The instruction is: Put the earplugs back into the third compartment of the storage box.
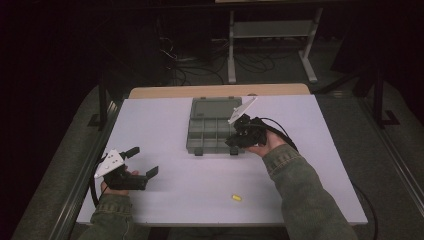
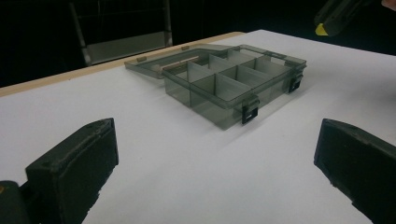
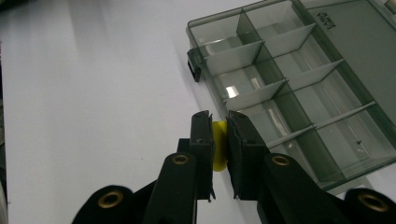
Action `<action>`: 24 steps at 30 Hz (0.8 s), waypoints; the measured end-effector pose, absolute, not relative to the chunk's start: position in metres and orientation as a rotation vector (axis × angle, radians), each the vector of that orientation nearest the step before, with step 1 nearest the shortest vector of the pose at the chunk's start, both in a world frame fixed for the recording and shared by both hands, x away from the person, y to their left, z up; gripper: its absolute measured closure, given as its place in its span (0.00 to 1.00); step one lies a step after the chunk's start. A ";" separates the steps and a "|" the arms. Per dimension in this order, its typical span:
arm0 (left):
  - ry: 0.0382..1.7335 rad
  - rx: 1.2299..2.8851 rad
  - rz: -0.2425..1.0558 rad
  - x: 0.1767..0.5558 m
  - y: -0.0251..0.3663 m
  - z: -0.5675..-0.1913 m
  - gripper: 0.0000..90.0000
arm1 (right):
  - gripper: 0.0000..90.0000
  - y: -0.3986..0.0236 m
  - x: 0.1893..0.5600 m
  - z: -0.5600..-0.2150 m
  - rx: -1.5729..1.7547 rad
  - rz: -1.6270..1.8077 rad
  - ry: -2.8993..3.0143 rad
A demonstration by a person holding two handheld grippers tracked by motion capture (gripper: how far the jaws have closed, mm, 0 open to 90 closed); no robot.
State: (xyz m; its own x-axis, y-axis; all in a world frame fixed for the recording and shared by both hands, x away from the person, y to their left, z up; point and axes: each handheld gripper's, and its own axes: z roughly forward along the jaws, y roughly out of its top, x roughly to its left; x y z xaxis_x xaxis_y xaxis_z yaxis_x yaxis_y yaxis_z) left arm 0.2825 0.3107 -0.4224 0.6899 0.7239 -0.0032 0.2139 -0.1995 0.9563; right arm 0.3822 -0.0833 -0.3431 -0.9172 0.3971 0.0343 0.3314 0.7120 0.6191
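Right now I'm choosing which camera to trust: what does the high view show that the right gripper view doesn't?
High view alone: a second small yellow piece lying on the table, and the open left claw. Right gripper view alone: the yellow piece pinched in the right claw. Both: the open compartment box, beside the right claw.

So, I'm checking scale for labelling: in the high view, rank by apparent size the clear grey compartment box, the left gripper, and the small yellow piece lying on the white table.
1. Clear grey compartment box, lid open.
2. Left gripper, clearly smaller, though nearer the camera.
3. Small yellow piece, by far the smallest.
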 end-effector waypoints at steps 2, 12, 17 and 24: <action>0.753 1.750 0.551 0.282 0.311 -0.422 0.00 | 0.89 -0.082 0.386 -0.342 0.593 0.990 2.808; 0.750 1.750 0.548 0.283 0.311 -0.423 0.00 | 0.89 -0.071 0.404 -0.340 0.611 0.949 2.814; 0.751 1.750 0.547 0.283 0.311 -0.423 0.00 | 0.89 -0.067 0.415 -0.339 0.623 0.934 2.815; 0.752 1.745 0.544 0.283 0.311 -0.423 0.00 | 0.89 -0.065 0.437 -0.343 0.675 0.920 2.798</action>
